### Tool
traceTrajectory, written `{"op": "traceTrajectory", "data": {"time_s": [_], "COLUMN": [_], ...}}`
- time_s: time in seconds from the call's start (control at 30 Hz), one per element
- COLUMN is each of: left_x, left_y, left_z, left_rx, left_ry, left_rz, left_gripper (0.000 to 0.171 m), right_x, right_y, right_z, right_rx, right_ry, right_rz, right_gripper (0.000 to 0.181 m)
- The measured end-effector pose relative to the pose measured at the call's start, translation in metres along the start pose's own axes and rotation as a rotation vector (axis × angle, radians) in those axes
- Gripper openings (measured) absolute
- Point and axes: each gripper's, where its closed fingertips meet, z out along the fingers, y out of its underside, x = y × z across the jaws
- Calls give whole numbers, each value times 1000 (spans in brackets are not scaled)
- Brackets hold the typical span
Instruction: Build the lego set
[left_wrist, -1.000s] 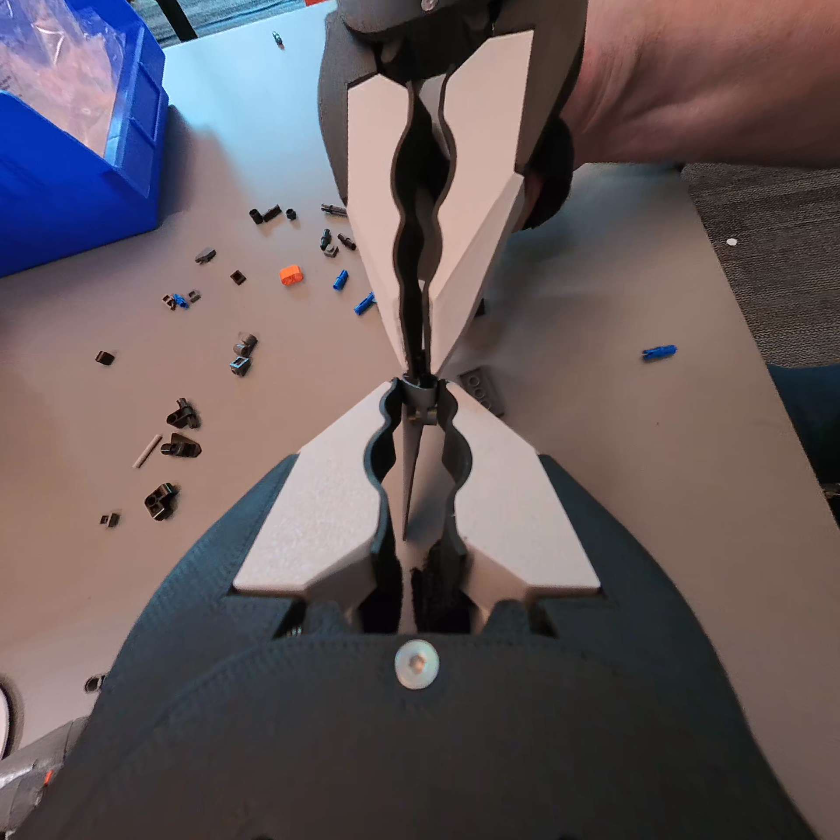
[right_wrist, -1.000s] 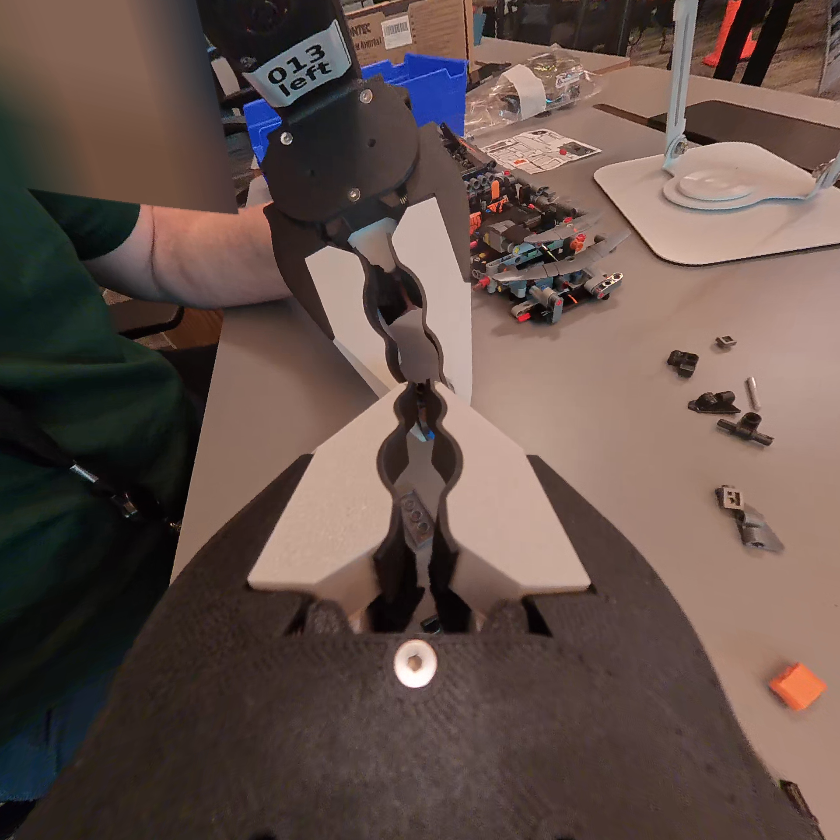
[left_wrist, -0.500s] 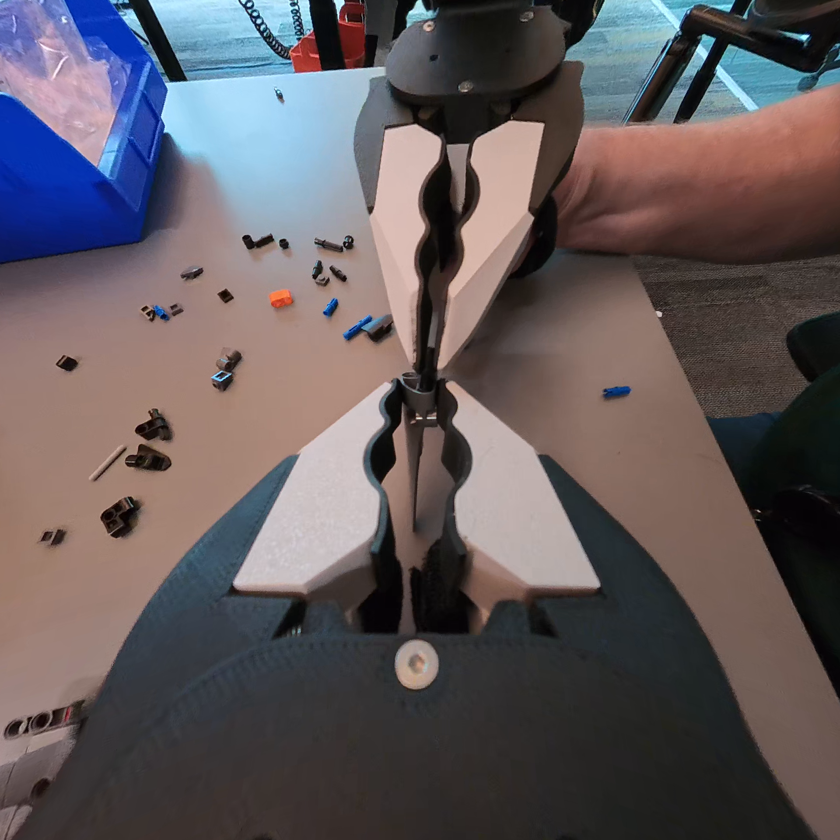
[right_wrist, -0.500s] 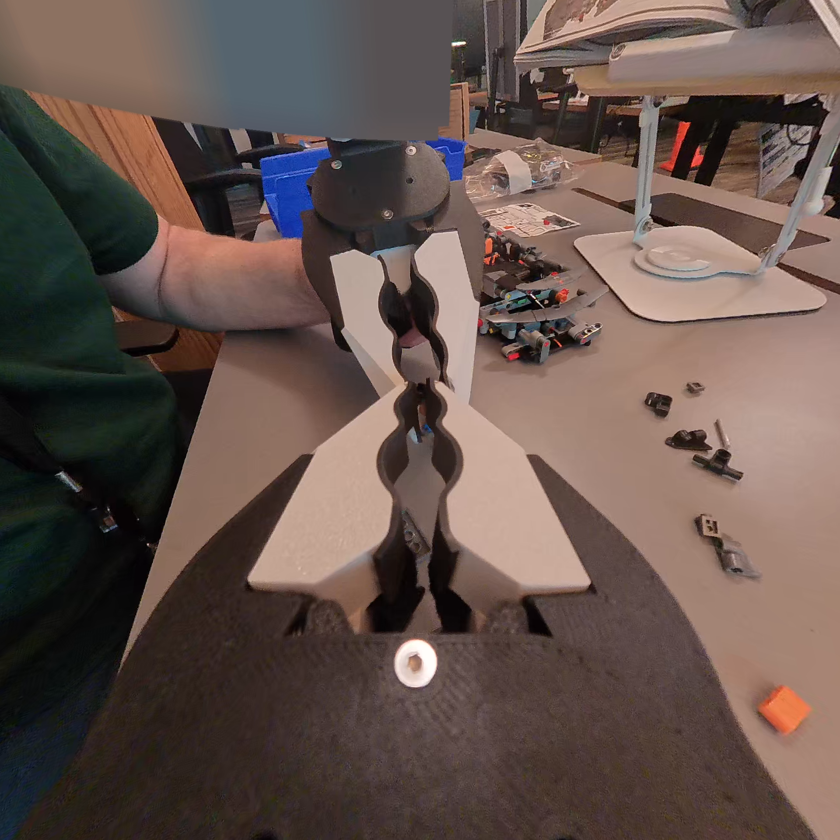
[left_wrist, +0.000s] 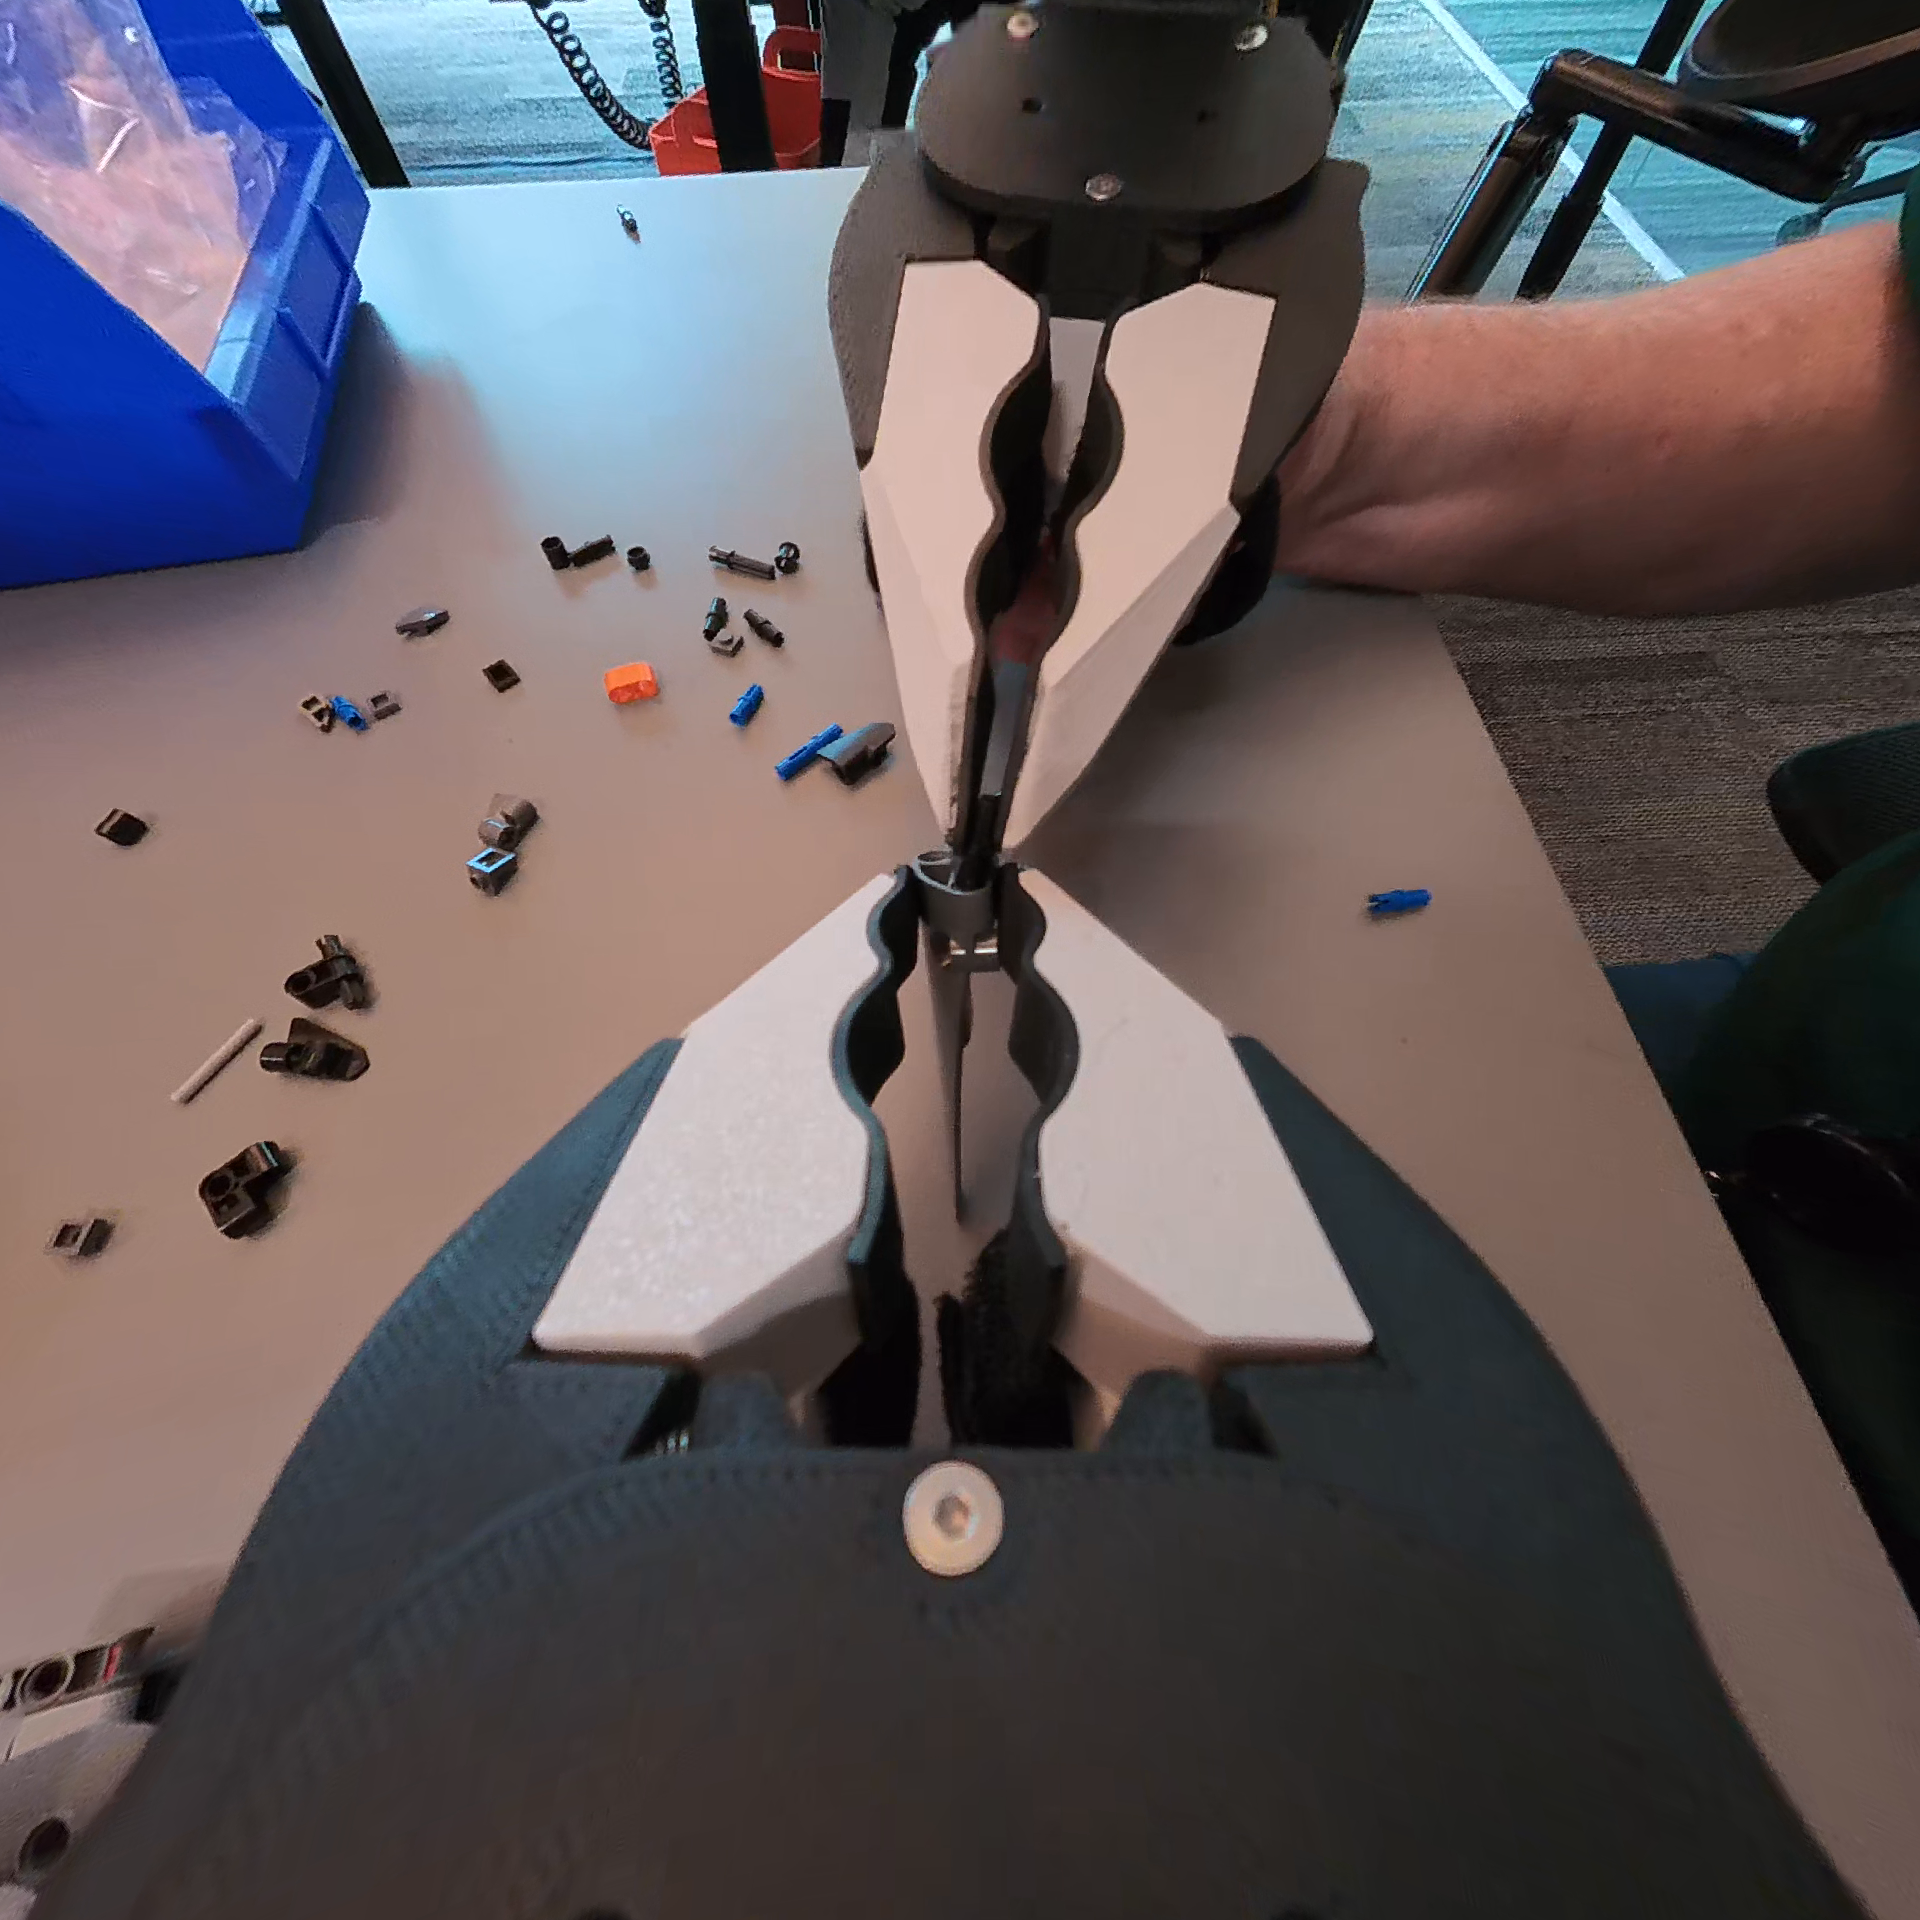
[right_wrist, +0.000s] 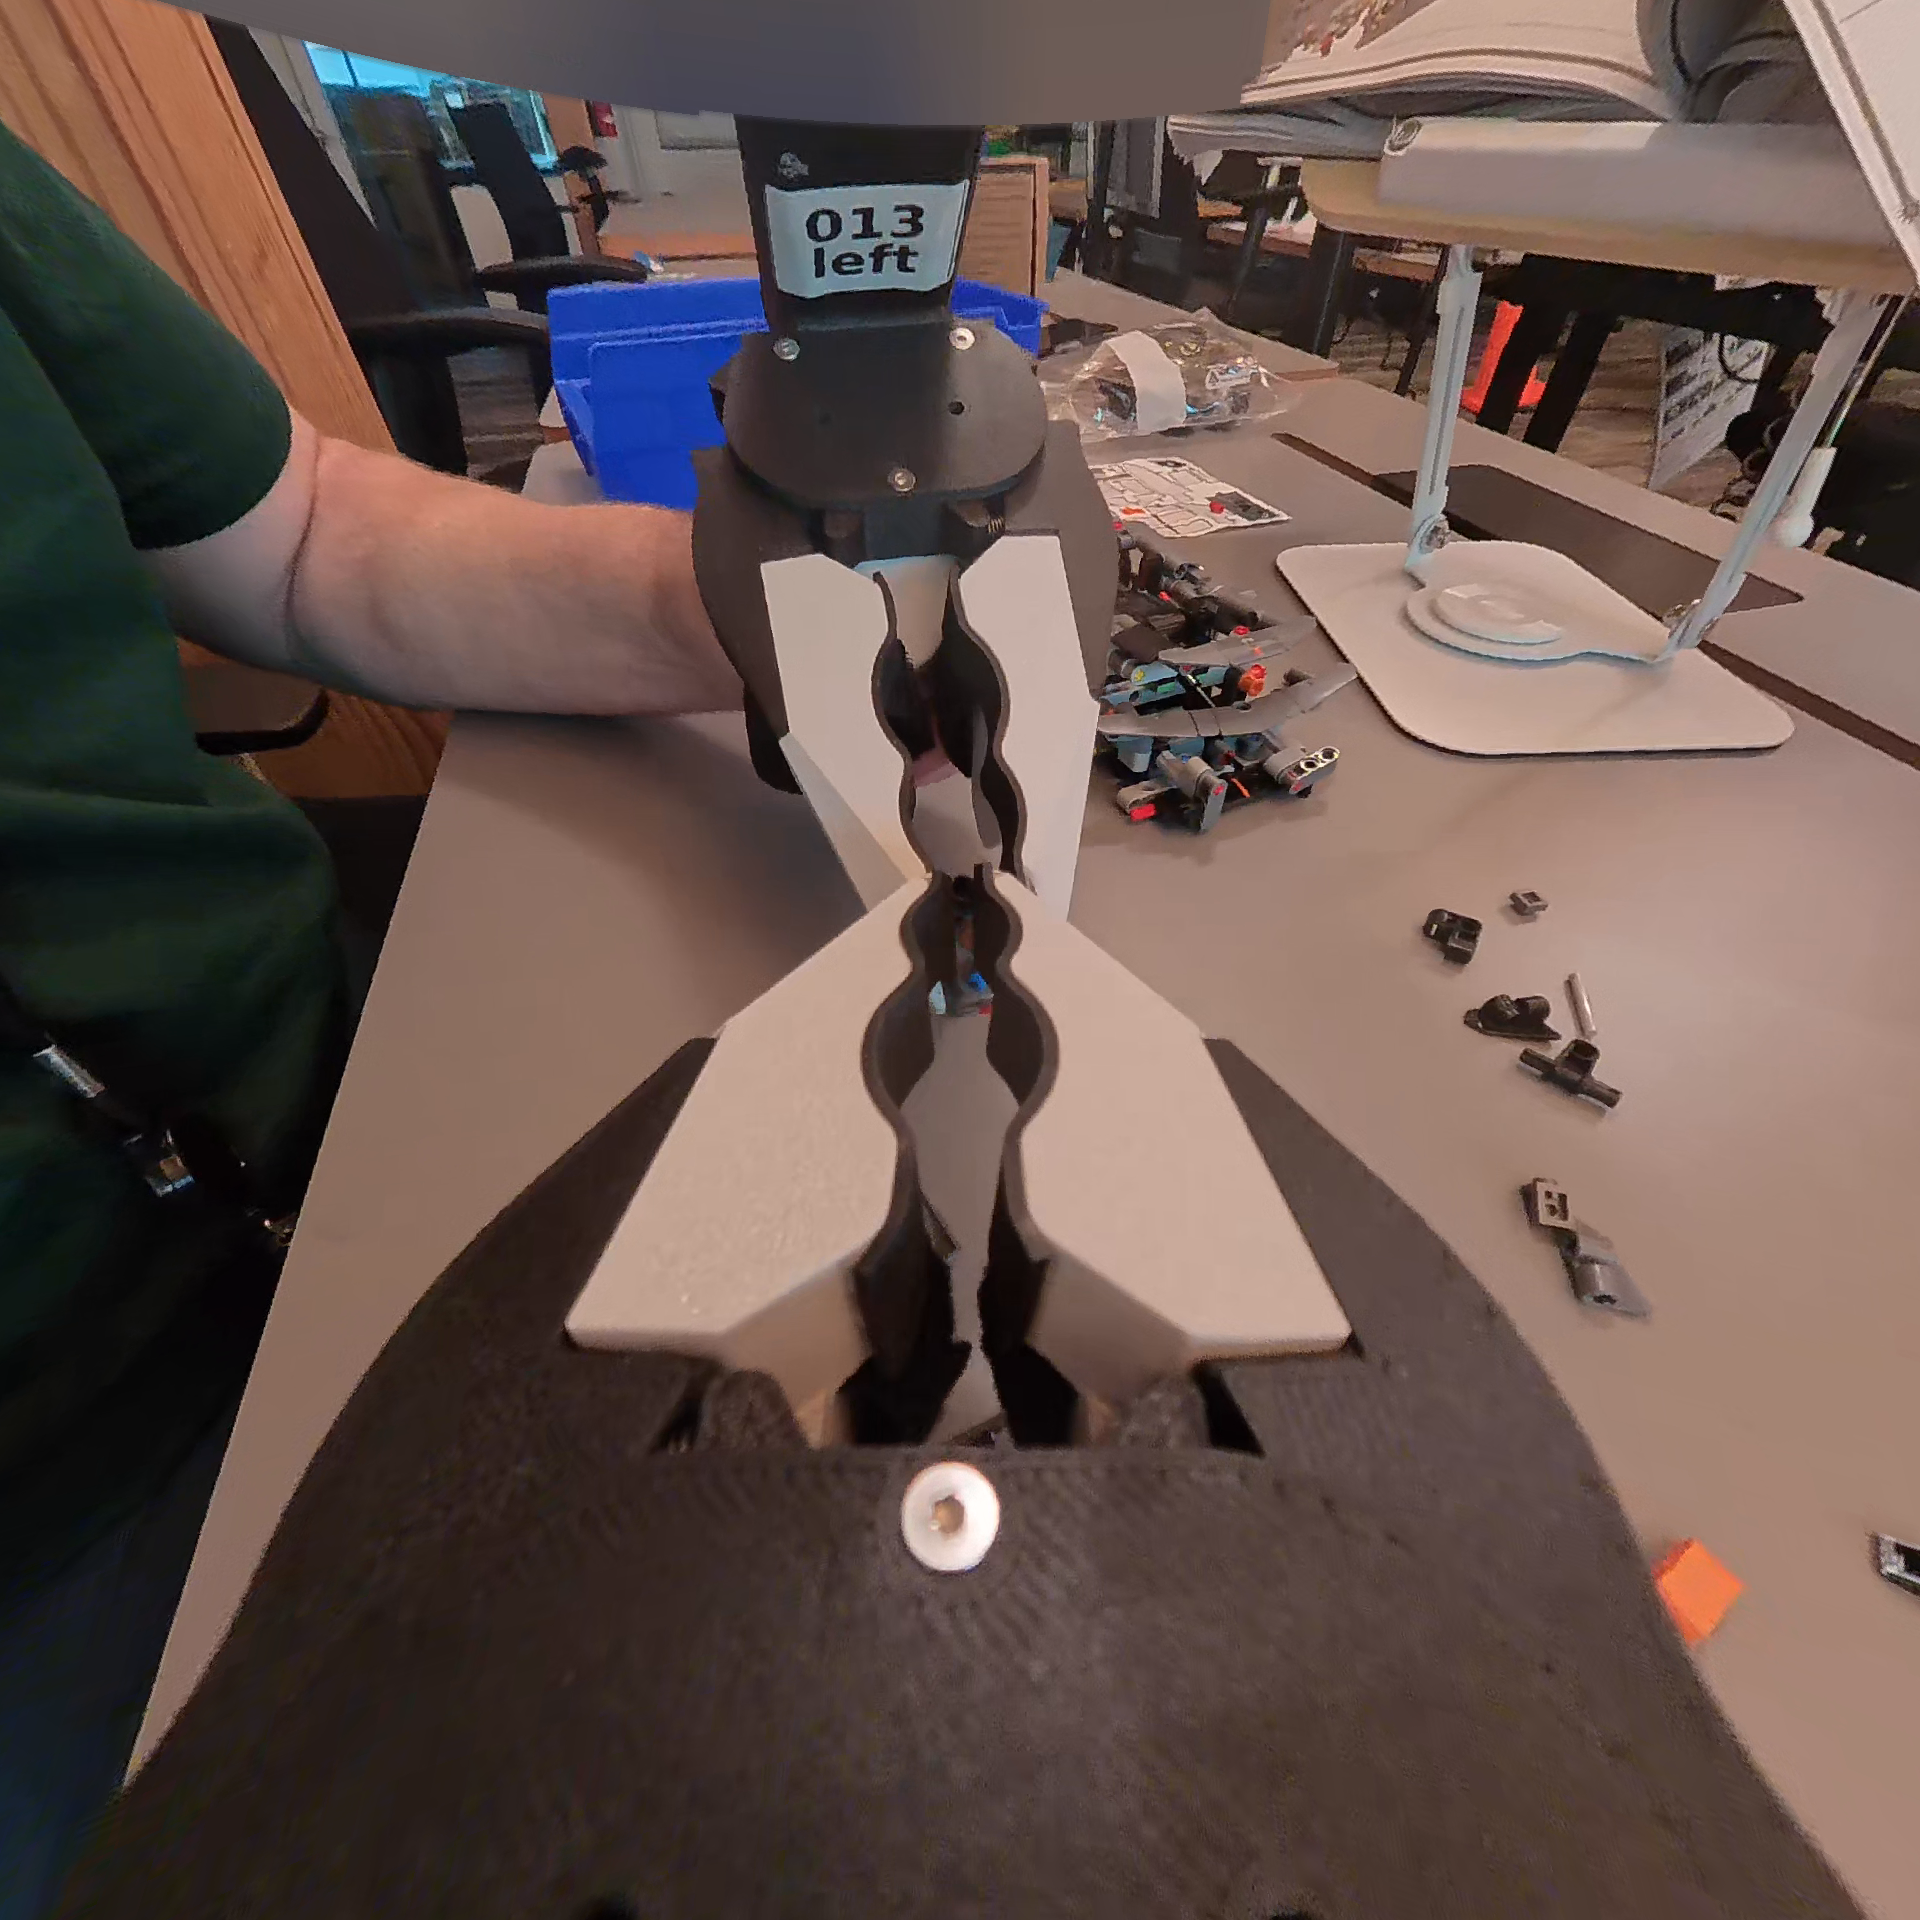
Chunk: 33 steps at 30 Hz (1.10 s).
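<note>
The left gripper (left_wrist: 961, 891) is closed on a small grey connector piece (left_wrist: 956, 902), clamped between its fingertips with a round socket facing forward. Directly ahead of it, tip to tip, the right gripper (left_wrist: 982, 831) is closed on a thin black pin (left_wrist: 982, 821), whose free end meets the socket of the grey connector piece; whether the pin is seated inside cannot be told. From the right wrist camera the right gripper (right_wrist: 961, 899) shows its fingers pinched narrow at the tip, with the left gripper (right_wrist: 971, 857) pointing back at it, and the joint between the two pieces is mostly hidden by the fingertips. Both tools are held above the grey table (left_wrist: 1247, 1039). To the left of the left gripper, loose parts lie scattered on the table: an orange piece (left_wrist: 632, 683), blue pins (left_wrist: 808, 750), and several black connectors (left_wrist: 312, 1055). A single blue pin (left_wrist: 1397, 900) lies to the right of the left gripper's tip. Far ahead and left of the left gripper stands a blue bin (left_wrist: 156, 364). Beyond the right gripper's tip and to its right sits the partly built lego model (right_wrist: 1205, 717), with a white stand base (right_wrist: 1507, 644) farther right.
</note>
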Motion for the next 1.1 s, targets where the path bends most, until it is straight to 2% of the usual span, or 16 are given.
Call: {"op": "traceTrajectory", "data": {"time_s": [0.3, 0.8, 1.1], "left_x": [3, 5, 4], "left_y": [1, 1, 5], "left_z": [3, 3, 5], "left_rx": [-11, -17, -47], "left_ry": [-3, 3, -20], "left_rz": [26, 41, 79], "left_gripper": [13, 13, 13], "right_x": [-2, -6, -8], "right_y": [4, 6, 13], "right_z": [-3, -4, 0], "right_rx": [-61, -58, -135], "right_ry": [-53, -71, -96], "right_rz": [28, -28, -35], "right_gripper": [2, 2, 1]}}
